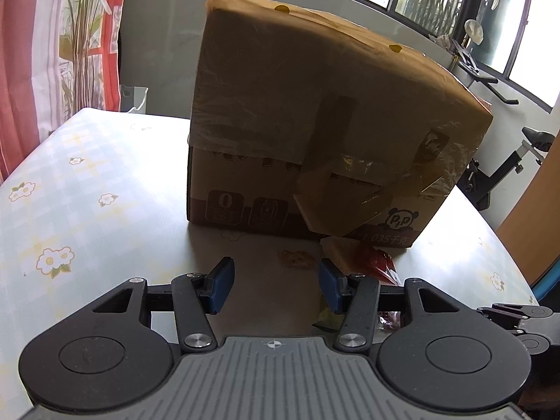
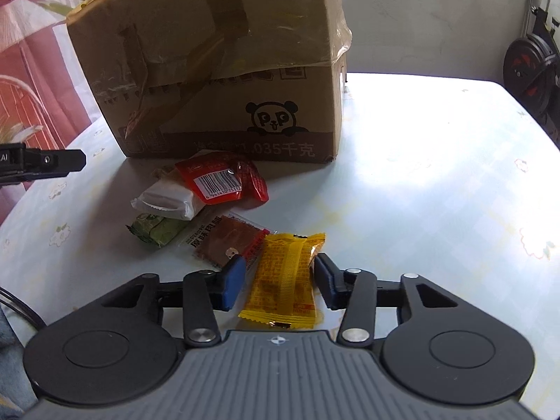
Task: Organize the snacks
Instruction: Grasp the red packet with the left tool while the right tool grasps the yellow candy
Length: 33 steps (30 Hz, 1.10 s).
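A taped cardboard box [image 1: 315, 122] with a panda print stands on the table; it also shows in the right wrist view [image 2: 224, 70]. Several snack packets lie in front of it: a red one [image 2: 224, 182], a white one [image 2: 168, 203], a green one [image 2: 157, 229], a brown meat-snack one [image 2: 224, 241] and a yellow one [image 2: 283, 280]. My right gripper [image 2: 276, 280] is open, its fingers on either side of the yellow packet, not closed on it. My left gripper [image 1: 276, 285] is open and empty over bare table, with the red packet [image 1: 378, 262] just to its right.
The table [image 1: 87, 192] has a pale floral checked cloth and rounded edges. An exercise bike [image 1: 507, 161] stands beyond the right side. A curtain [image 1: 35, 70] and a plant are at the far left. The left gripper's side shows in the right wrist view [image 2: 42, 162].
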Available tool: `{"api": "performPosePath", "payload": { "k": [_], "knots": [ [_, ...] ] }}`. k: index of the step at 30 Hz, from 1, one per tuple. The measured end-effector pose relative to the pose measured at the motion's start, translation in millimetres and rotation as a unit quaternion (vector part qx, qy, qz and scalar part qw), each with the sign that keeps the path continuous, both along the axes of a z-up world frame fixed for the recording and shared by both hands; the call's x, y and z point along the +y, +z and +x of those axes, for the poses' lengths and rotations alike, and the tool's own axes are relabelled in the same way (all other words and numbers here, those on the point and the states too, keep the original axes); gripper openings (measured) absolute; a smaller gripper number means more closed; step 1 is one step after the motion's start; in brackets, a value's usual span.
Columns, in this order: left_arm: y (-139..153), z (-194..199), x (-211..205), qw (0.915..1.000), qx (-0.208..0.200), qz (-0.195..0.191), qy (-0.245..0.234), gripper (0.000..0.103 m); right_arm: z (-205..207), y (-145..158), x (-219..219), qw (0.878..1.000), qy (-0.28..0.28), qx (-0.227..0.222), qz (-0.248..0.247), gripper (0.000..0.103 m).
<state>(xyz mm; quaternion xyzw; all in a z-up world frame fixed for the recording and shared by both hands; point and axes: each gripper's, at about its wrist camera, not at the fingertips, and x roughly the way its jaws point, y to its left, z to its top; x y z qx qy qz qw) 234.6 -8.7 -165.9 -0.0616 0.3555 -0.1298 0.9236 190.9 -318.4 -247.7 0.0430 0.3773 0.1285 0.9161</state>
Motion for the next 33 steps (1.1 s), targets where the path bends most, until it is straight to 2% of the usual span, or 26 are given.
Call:
{"api": "performPosePath", "payload": {
  "k": [7, 18, 26, 30, 33],
  "knots": [
    [-4, -1, -3, 1.0000, 0.007, 0.001, -0.005, 0.056, -2, -6, 11, 0.998, 0.023, -0.031, -0.055, 0.040],
    [-9, 8, -10, 0.9997, 0.022, 0.009, -0.011, 0.054, 27, -10, -5, 0.998, 0.022, -0.048, -0.039, 0.037],
    [-1, 25, -49, 0.9976, 0.007, 0.022, -0.065, 0.054, 24, -15, -14, 0.997, 0.020, -0.074, -0.024, 0.037],
    [-7, 35, -81, 0.9937, 0.009, 0.030, -0.108, 0.052, 24, -16, -14, 0.997, 0.020, -0.076, -0.016, 0.037],
    [-12, 45, -101, 0.9914, 0.009, 0.043, -0.123, 0.052, 22, -17, -16, 0.997, 0.019, -0.077, -0.006, 0.037]
  ]
}}
